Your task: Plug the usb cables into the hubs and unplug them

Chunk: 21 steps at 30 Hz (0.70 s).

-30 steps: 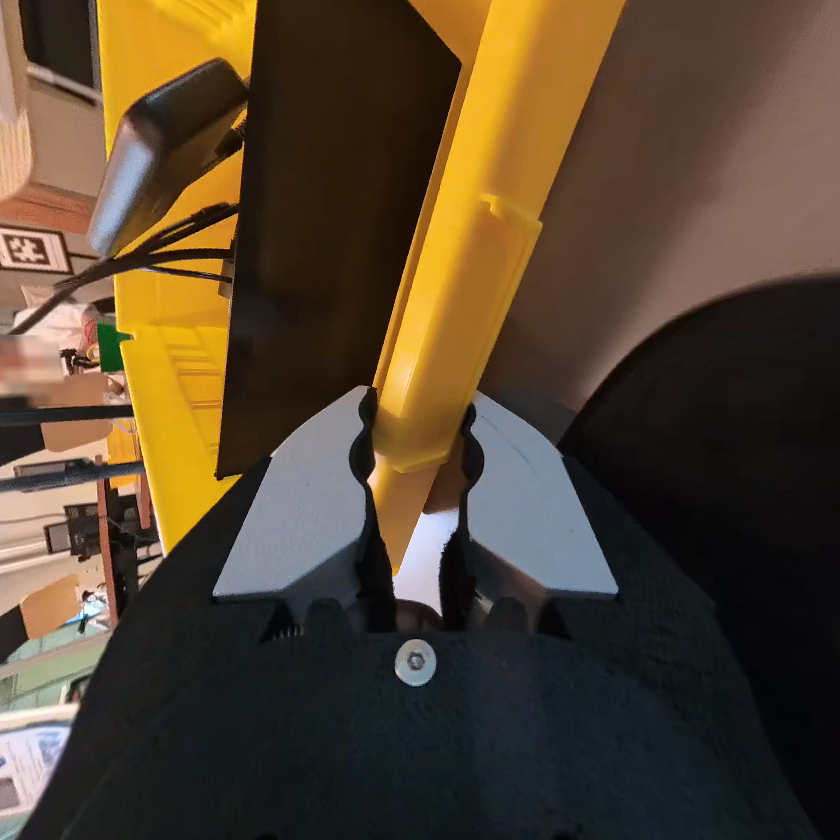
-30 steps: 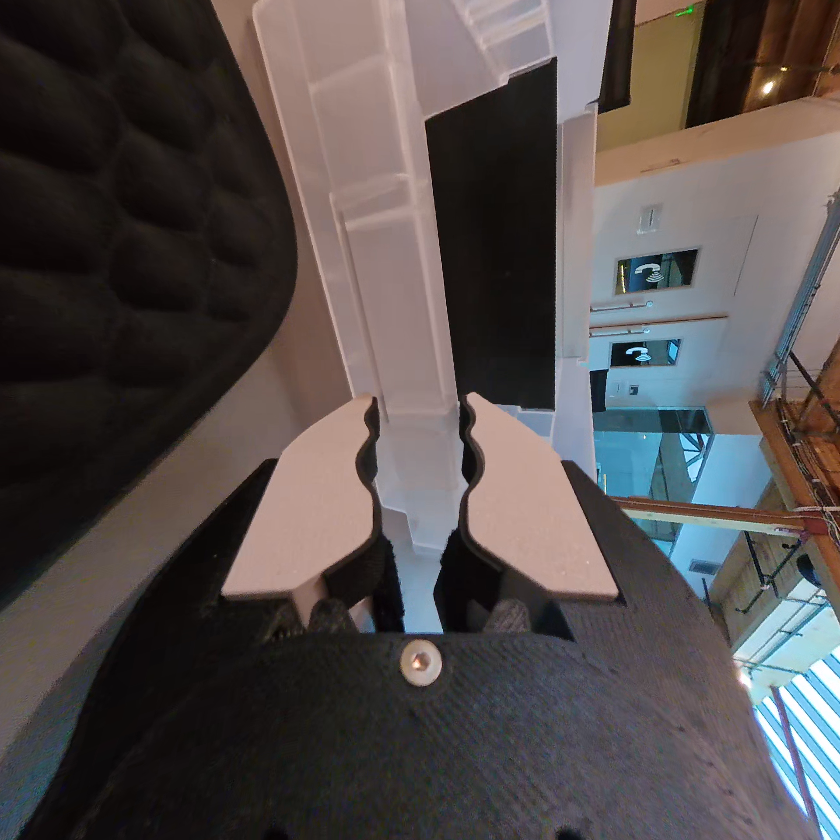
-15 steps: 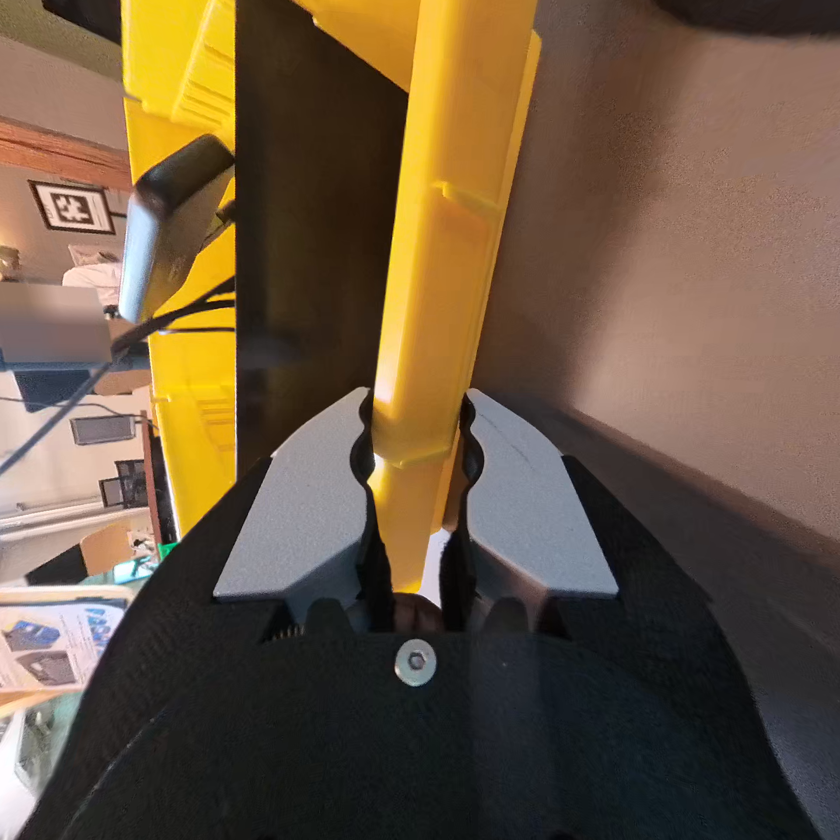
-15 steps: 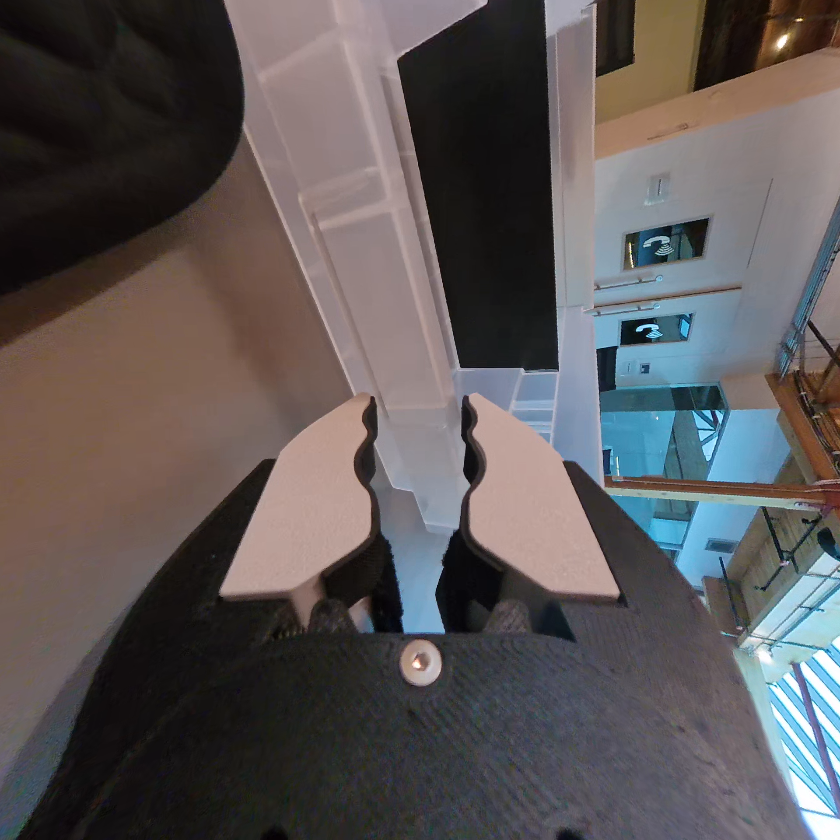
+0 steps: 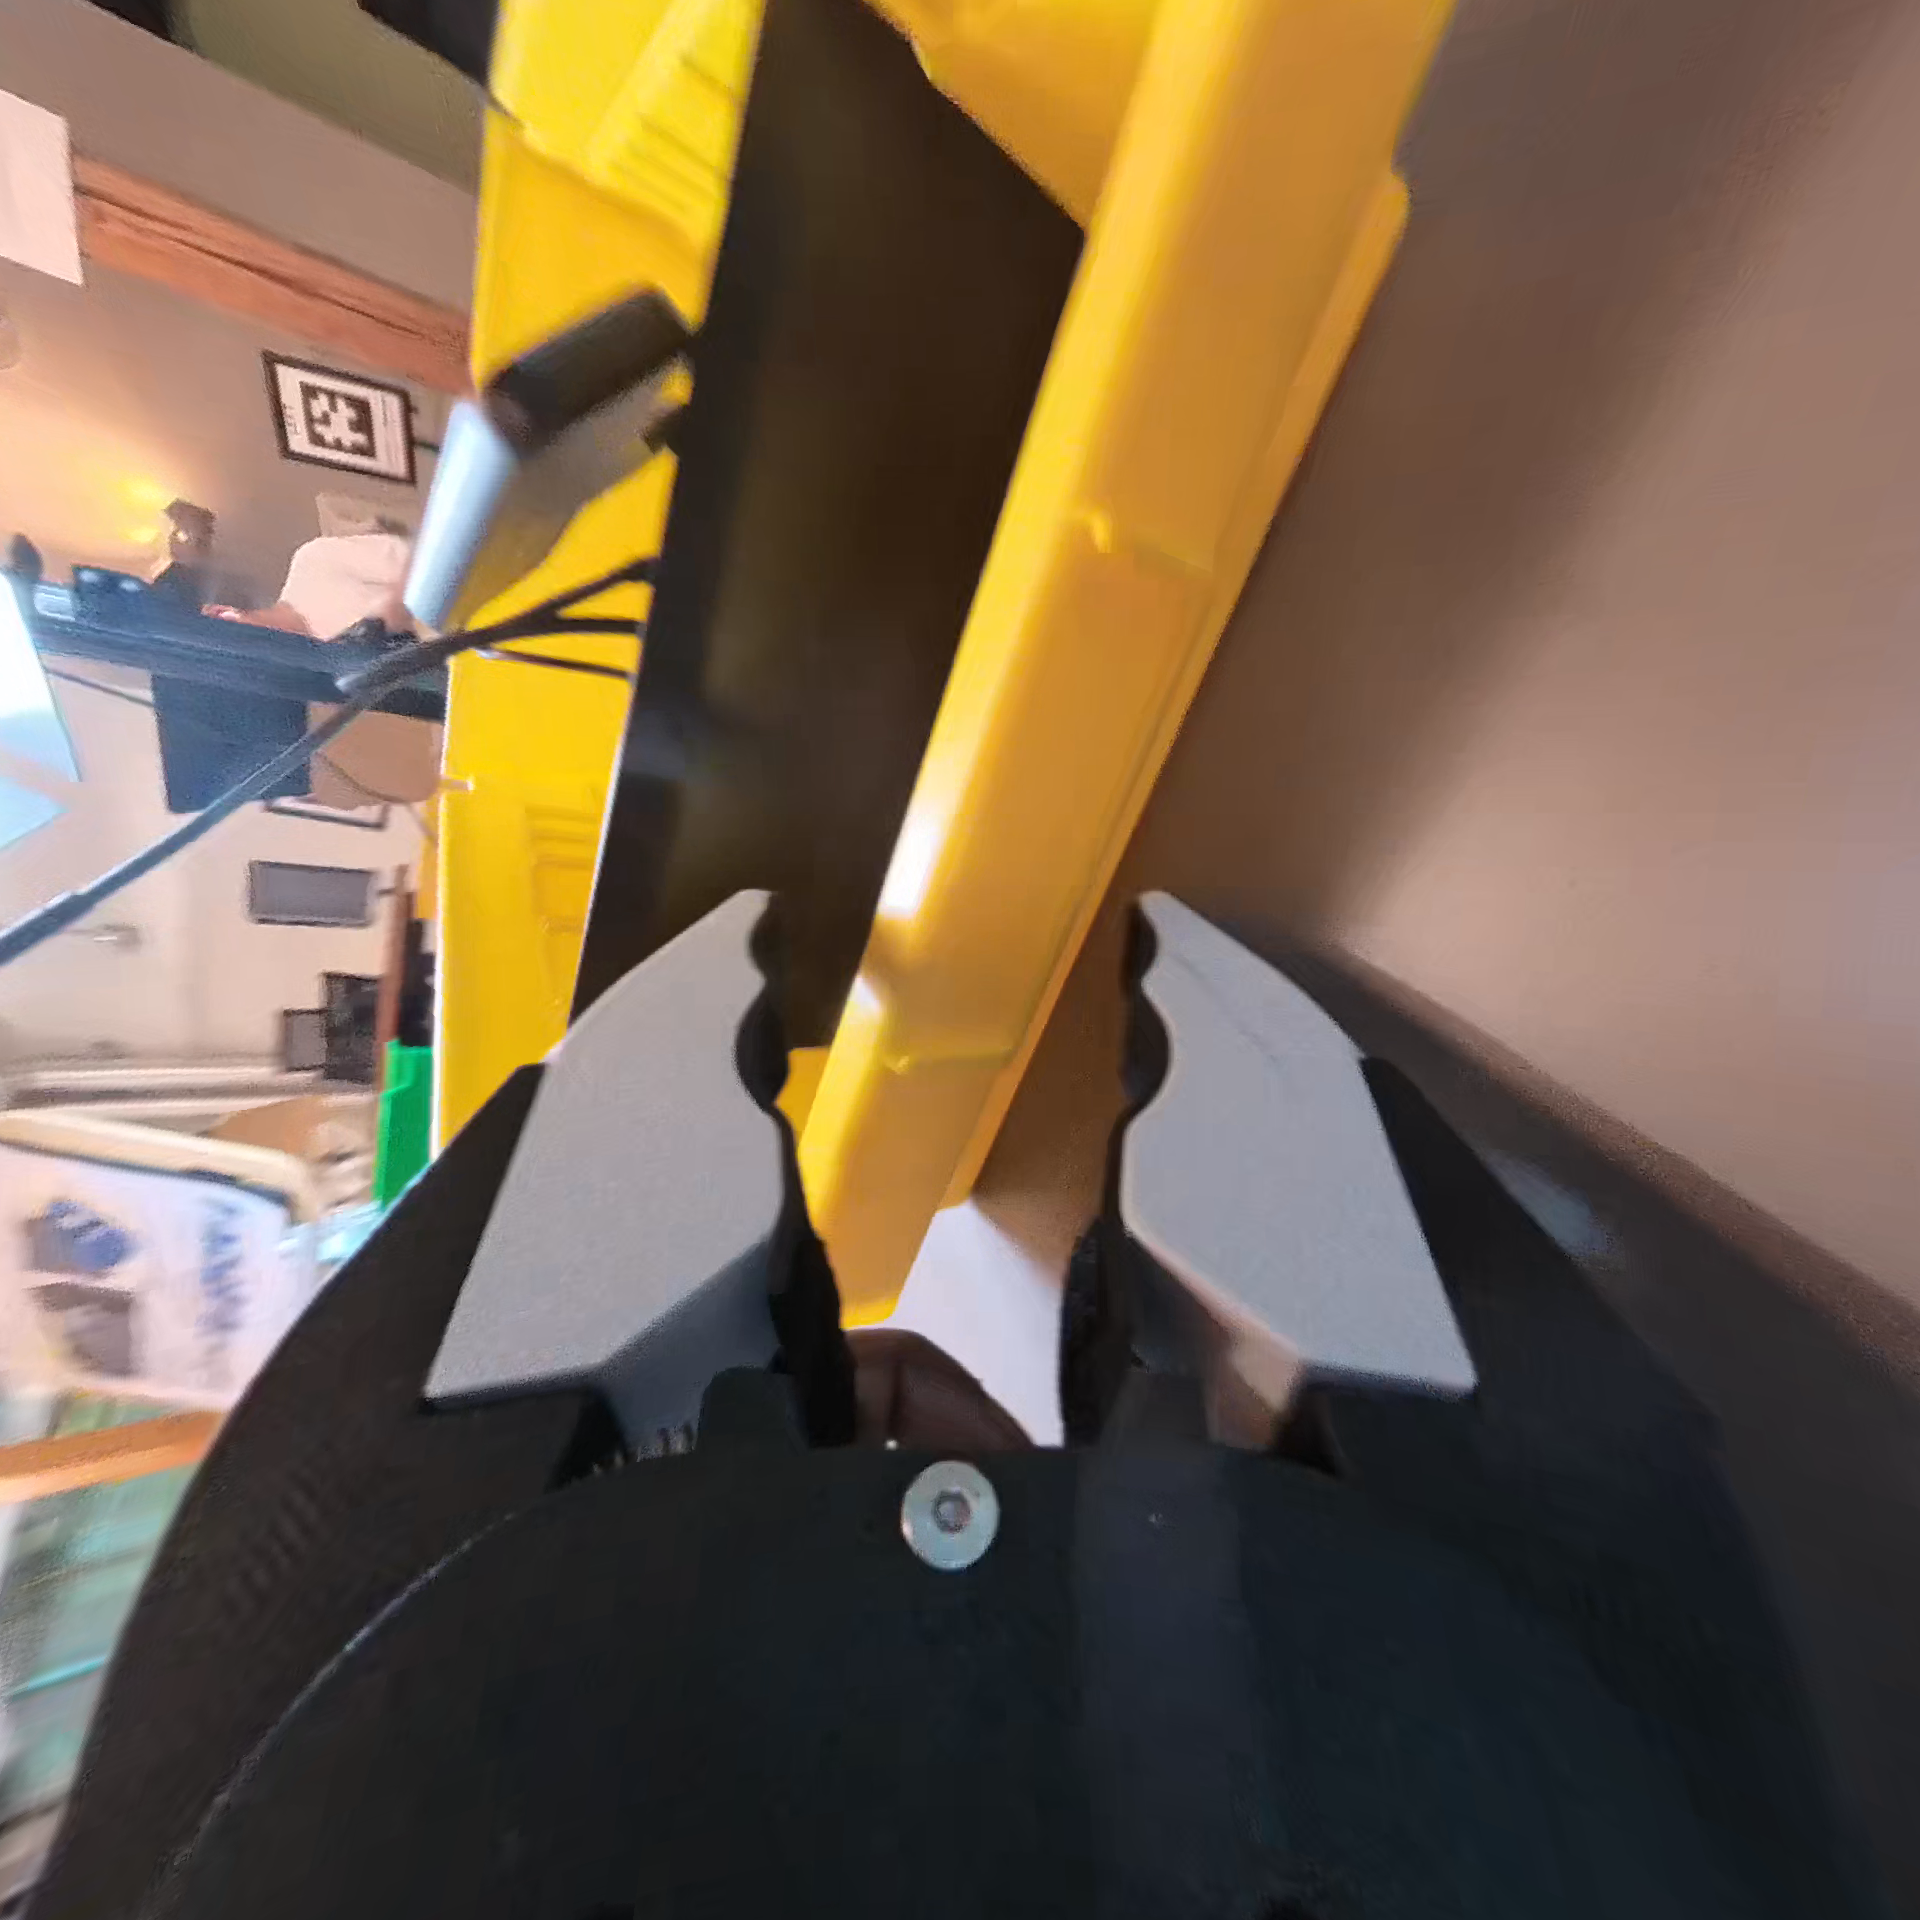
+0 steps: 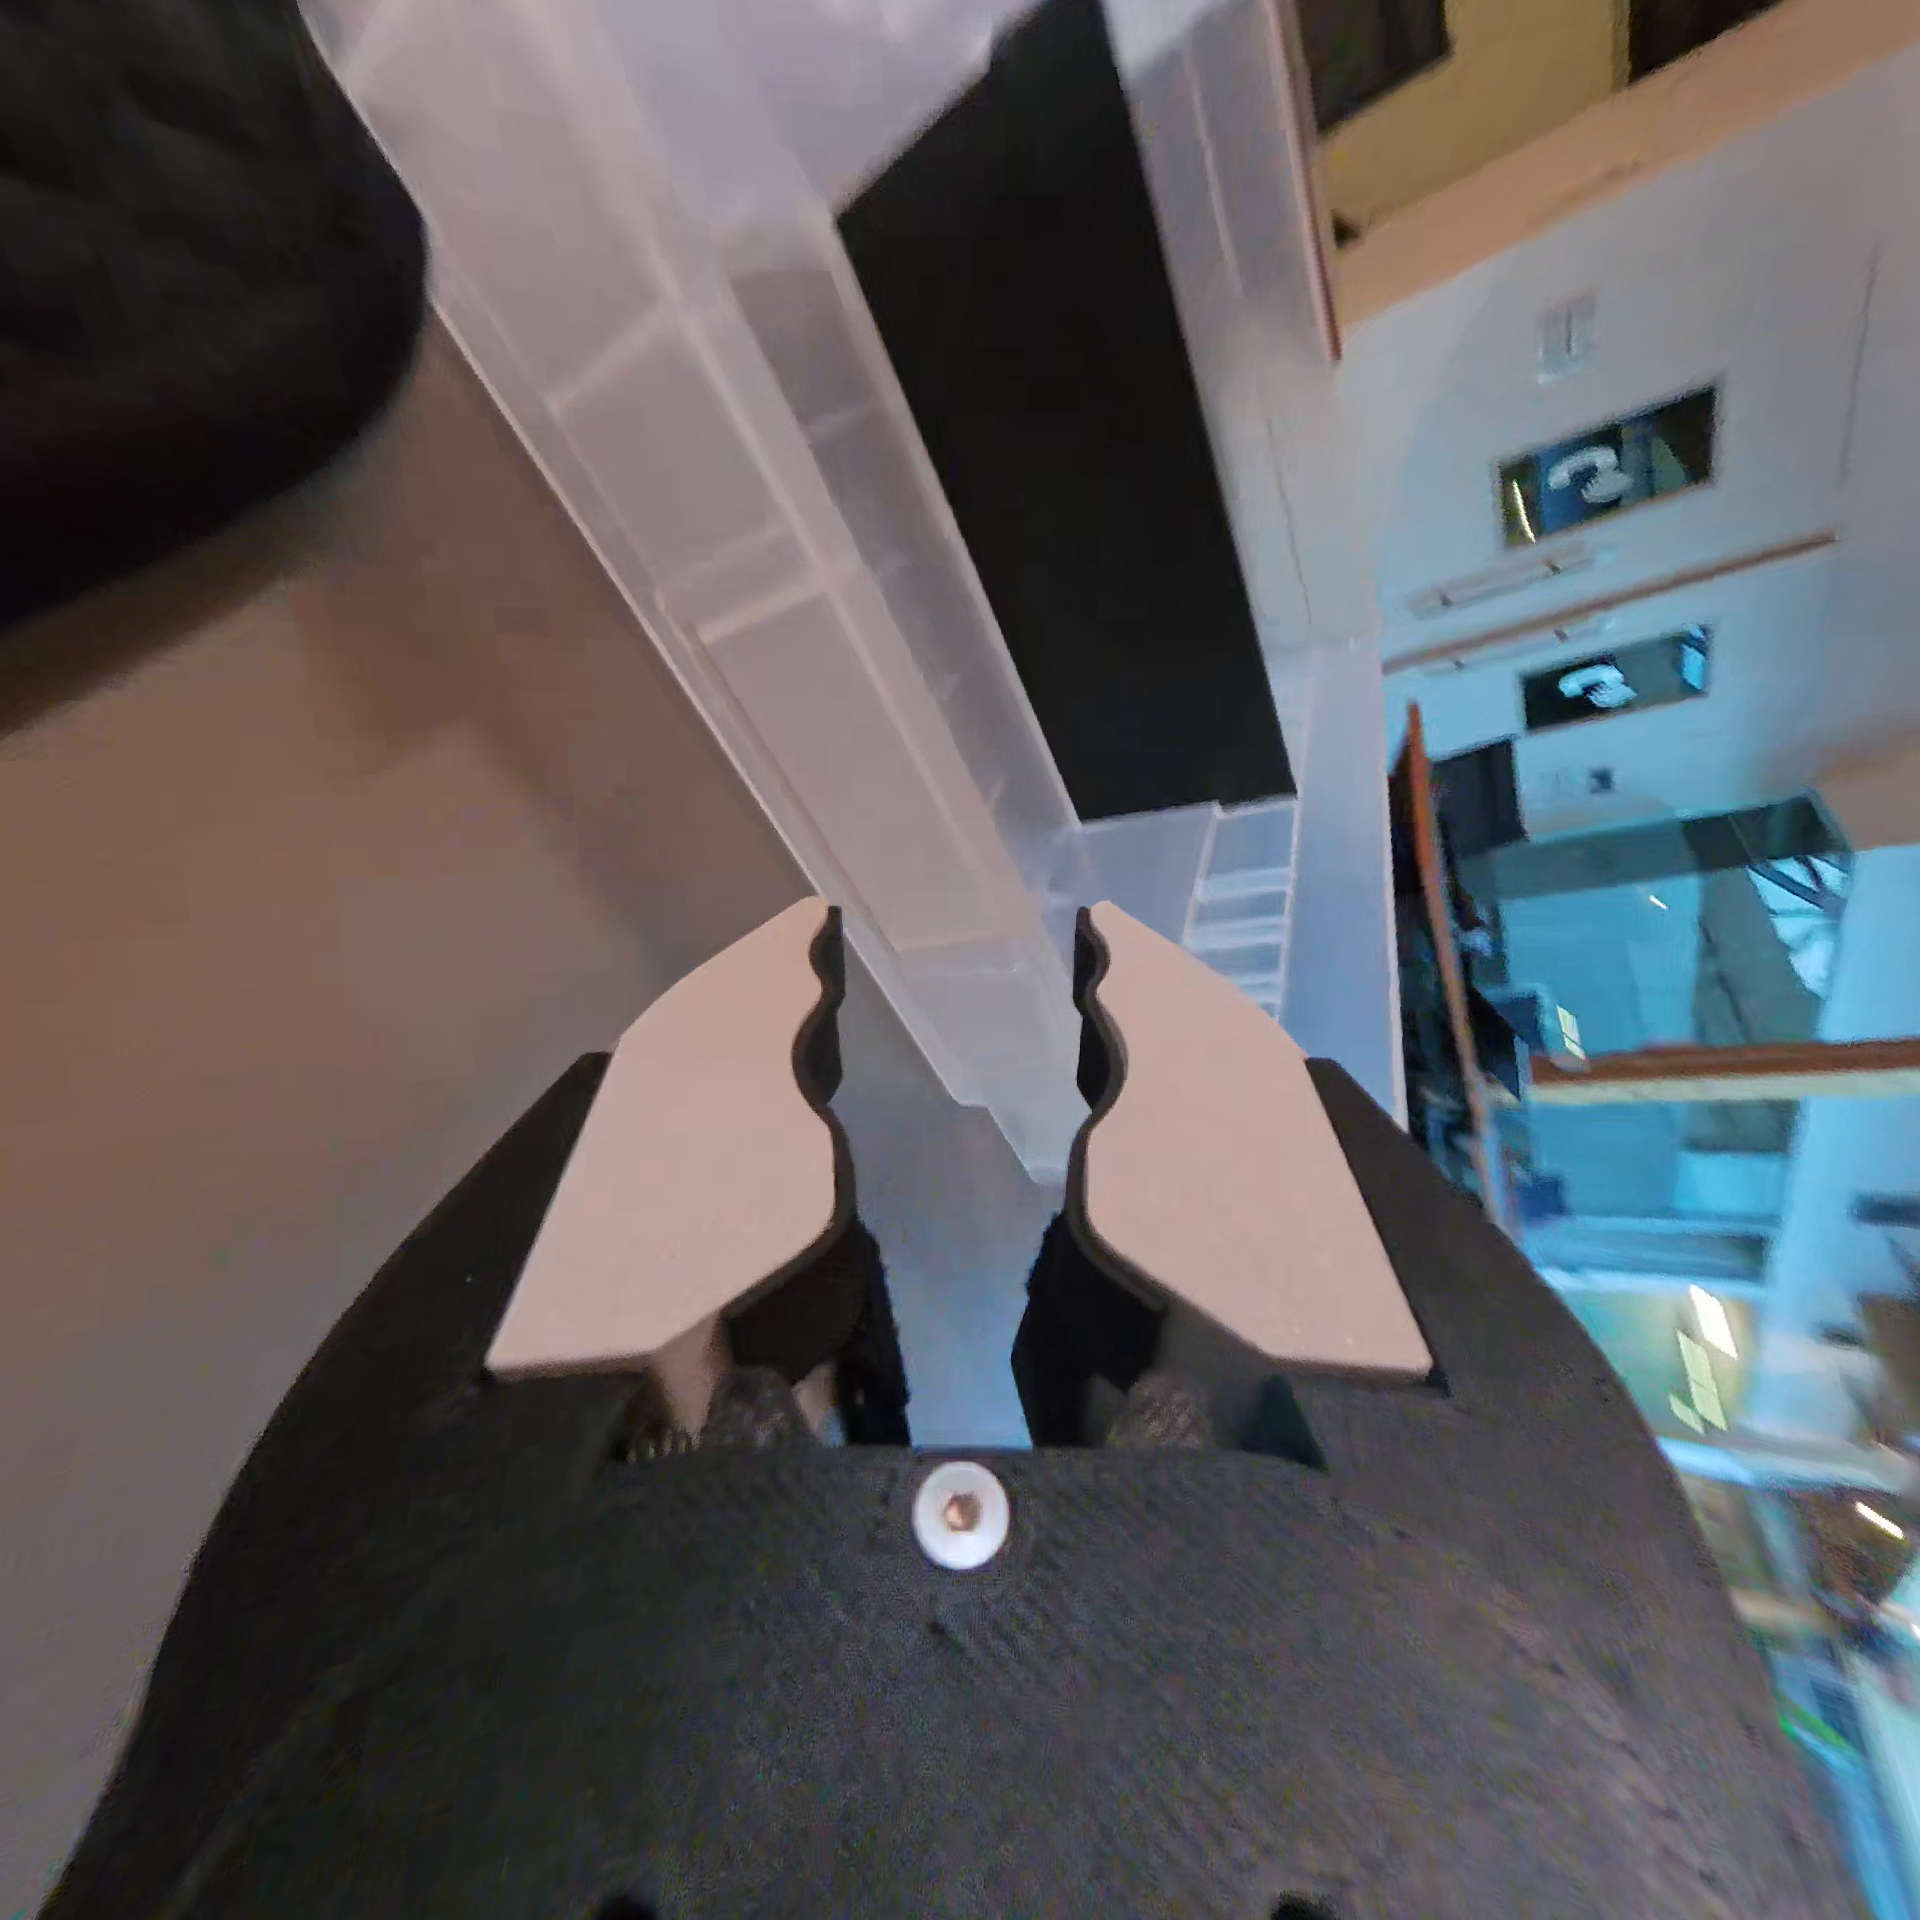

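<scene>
Beige, matte desk surface (image 5: 1610, 623) fills one side of each wrist view. Left tongs (image 5: 948, 925) stand parted, their scalloped grey fingers (image 5: 644, 1143) flanking the smooth rim of a glossy yellow plastic bin (image 5: 1091, 644) with a visible gap on the right. A dark rounded hub (image 5: 540, 447) with thin black cables (image 5: 540, 629) hangs against the bin's black inner panel (image 5: 831, 520). Right tongs (image 6: 958, 925) are narrowly parted around a translucent white ribbed bin (image 6: 790, 582); whether they grip it is unclear.

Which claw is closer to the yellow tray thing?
Left. The left claw is open right around the yellow tray's edge bar, which sits between its fingers. The right claw is at a clear tray instead; no yellow shows there.
</scene>
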### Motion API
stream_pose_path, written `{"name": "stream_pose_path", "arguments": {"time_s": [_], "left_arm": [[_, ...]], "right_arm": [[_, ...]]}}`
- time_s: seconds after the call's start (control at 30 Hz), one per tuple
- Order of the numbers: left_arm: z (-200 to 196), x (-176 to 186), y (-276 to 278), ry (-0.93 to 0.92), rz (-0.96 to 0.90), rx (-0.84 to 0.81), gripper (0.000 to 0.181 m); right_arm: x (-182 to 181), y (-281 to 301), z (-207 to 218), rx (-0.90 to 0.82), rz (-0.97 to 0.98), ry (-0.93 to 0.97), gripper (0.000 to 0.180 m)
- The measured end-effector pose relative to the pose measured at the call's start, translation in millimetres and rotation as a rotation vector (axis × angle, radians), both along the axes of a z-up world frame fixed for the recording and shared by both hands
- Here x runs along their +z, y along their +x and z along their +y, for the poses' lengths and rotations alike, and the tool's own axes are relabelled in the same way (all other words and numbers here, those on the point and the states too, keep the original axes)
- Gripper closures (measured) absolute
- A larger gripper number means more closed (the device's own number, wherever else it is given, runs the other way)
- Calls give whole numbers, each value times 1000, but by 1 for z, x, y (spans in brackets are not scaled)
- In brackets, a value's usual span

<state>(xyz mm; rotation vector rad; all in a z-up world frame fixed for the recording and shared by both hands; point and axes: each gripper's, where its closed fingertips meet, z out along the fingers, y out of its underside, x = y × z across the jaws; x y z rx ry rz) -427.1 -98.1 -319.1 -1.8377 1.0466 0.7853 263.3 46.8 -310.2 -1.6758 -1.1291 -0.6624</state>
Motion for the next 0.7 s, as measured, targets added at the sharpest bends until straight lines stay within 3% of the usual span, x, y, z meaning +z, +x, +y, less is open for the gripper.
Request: {"name": "stream_pose_path", "arguments": {"time_s": [0.1, 0.23, 0.33, 0.43, 0.5, 0.6, 0.7], "left_arm": [[1, 39, 28, 164, -369, -94, 100], [13, 118, 32, 477, -893, -40, 106], [39, 126, 28, 425, -1244, 139, 106], [62, 123, 54, 200, -1550, 62, 101], [78, 115, 46, 129, -1610, 139, 101], [94, 96, 17, 98, -1548, 344, 107], [100, 84, 19, -31, -1510, 387, 114]], "right_arm": [[22, -15, -12, 112, 228, 5, 130], [62, -18, -22, 166, 412, 125, 128], [80, -20, -26, 187, 463, 190, 129], [86, -24, -28, 193, 435, 211, 129], [87, -24, -29, 188, 402, 216, 129], [93, -23, -30, 180, 389, 245, 130], [98, -23, -32, 182, 398, 275, 132]]}}
